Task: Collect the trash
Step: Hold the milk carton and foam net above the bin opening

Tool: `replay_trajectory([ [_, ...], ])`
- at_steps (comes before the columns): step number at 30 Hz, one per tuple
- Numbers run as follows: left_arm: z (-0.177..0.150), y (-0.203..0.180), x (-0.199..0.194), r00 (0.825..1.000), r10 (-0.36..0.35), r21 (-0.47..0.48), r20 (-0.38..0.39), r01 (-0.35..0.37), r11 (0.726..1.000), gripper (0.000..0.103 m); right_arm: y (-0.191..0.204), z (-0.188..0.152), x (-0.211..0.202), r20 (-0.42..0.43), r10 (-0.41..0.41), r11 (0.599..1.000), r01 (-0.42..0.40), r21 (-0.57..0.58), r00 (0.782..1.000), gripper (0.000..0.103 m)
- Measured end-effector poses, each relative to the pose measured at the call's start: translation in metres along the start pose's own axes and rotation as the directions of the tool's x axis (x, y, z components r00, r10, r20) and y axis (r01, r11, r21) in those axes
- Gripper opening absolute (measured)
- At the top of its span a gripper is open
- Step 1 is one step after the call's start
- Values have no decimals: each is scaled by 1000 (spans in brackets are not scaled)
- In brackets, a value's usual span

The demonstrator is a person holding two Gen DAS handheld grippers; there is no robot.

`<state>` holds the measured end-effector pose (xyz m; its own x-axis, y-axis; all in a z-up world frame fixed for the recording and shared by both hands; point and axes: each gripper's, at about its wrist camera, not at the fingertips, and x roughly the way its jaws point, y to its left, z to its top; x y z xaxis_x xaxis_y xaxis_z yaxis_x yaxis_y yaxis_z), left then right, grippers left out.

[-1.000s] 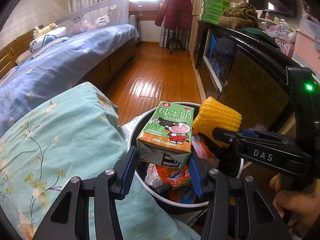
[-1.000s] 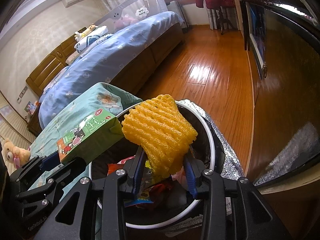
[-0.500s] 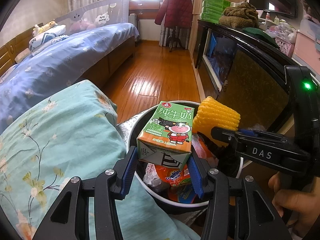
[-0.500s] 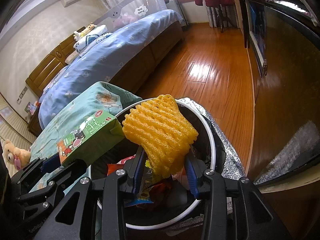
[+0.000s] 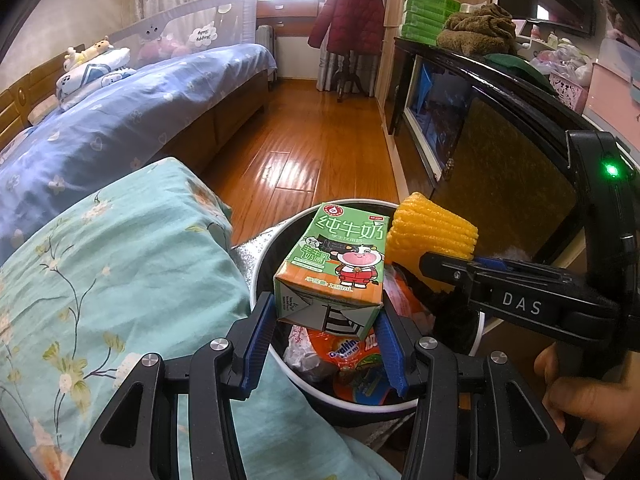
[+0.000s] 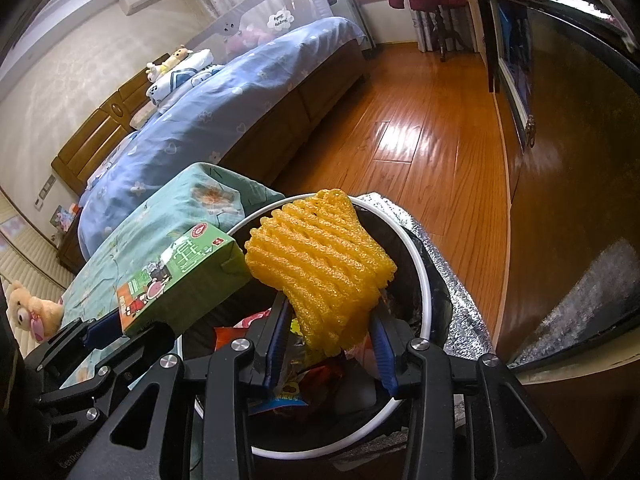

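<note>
My left gripper (image 5: 326, 338) is shut on a green milk carton (image 5: 336, 266) and holds it above a round white-rimmed trash bin (image 5: 276, 358). The carton also shows in the right wrist view (image 6: 180, 280). My right gripper (image 6: 330, 342) is shut on a yellow foam fruit net (image 6: 324, 268), also above the bin (image 6: 426, 312). The net shows in the left wrist view (image 5: 432, 230), just right of the carton. The bin holds several snack wrappers (image 5: 350, 350).
A teal floral quilt (image 5: 100, 280) lies left of the bin, with a blue-covered bed (image 5: 120, 120) behind it. A dark cabinet (image 5: 500, 152) stands on the right. Wooden floor (image 5: 312, 140) runs ahead. A foil-like sheet (image 6: 452, 280) surrounds the bin.
Both grippers have edged slightly lower over the bin with their items still held. Nothing was let go.
</note>
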<state>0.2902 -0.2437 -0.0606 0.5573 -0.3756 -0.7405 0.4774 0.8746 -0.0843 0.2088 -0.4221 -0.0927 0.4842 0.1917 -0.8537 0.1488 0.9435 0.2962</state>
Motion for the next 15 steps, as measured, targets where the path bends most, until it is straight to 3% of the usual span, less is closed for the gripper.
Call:
replay_trajectory([
  [15, 0, 2, 0, 1000, -1, -5, -3, 1, 1000, 48, 0, 1, 0, -3, 5, 1000, -4, 3, 1000, 41],
])
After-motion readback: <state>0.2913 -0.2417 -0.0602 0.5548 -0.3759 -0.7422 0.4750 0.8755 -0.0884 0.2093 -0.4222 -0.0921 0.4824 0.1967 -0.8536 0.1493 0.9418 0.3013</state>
